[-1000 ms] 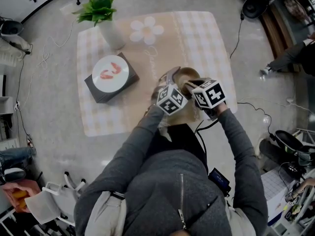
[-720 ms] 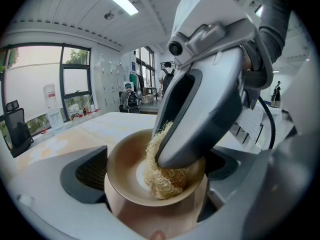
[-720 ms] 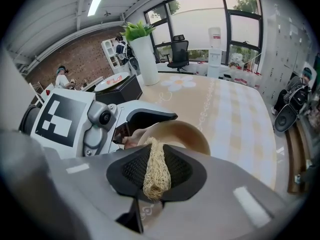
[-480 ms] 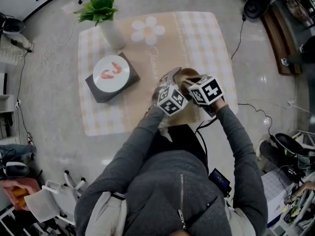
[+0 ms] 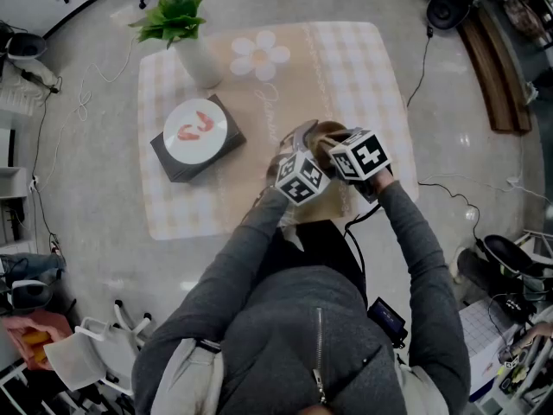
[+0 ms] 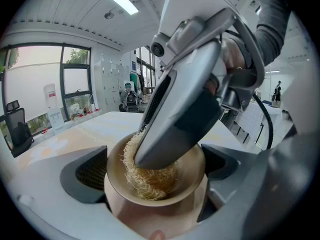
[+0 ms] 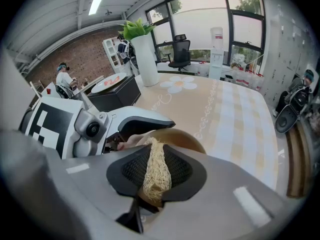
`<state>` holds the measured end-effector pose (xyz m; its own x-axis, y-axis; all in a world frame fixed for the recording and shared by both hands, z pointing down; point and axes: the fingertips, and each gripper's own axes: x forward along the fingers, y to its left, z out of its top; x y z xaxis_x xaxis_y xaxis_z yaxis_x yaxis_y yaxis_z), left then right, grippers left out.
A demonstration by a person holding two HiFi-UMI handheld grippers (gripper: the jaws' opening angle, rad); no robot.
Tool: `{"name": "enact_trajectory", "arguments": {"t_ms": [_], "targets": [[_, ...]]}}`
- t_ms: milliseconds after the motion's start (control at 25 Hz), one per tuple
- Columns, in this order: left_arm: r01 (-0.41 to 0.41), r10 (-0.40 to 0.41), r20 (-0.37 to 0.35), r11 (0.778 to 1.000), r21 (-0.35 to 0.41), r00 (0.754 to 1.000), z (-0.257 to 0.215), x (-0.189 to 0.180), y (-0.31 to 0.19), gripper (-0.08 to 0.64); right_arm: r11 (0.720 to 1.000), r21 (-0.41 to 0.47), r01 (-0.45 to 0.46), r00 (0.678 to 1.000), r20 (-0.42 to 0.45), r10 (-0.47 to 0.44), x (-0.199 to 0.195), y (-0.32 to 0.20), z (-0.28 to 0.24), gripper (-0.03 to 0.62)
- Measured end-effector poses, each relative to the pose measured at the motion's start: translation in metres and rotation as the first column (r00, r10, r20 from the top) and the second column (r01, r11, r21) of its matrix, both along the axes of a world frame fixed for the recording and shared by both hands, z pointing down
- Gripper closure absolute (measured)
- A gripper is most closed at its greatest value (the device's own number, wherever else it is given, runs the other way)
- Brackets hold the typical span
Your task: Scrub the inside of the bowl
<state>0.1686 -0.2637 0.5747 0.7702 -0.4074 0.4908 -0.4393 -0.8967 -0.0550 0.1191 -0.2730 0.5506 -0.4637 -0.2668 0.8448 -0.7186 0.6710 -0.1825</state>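
Over the near right corner of the cloth-covered counter, the left hand-held gripper is clamping a tan bowl between its two dark pads, the bowl tilting so that its inside is facing the camera. The right hand-held gripper is pinching a straw-coloured fibre scrubber tight between its pads and pressing it into the bowl. The left gripper view is showing the scrubber bunching against the bowl's bottom and left wall under the right gripper's grey jaw. The right gripper view is showing only the strand in its jaws and the bowl's rim behind them. From the head view, both marker cubes are covering most of the bowl, leaving a sliver of rim. Toward the left edge, a white plate is sitting on a black box, with a potted plant standing at the far left corner.
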Motion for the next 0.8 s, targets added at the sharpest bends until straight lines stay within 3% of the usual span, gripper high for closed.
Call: {"name": "enact_trajectory", "arguments": {"t_ms": [800], "targets": [[0.006,-0.006,0.010,1.000,-0.001,1.000,0.001,-0.001,0.000,-0.015,0.996,0.056,-0.073,0.997,-0.029,0.075,0.011,-0.022,0.002,0.529]]}}
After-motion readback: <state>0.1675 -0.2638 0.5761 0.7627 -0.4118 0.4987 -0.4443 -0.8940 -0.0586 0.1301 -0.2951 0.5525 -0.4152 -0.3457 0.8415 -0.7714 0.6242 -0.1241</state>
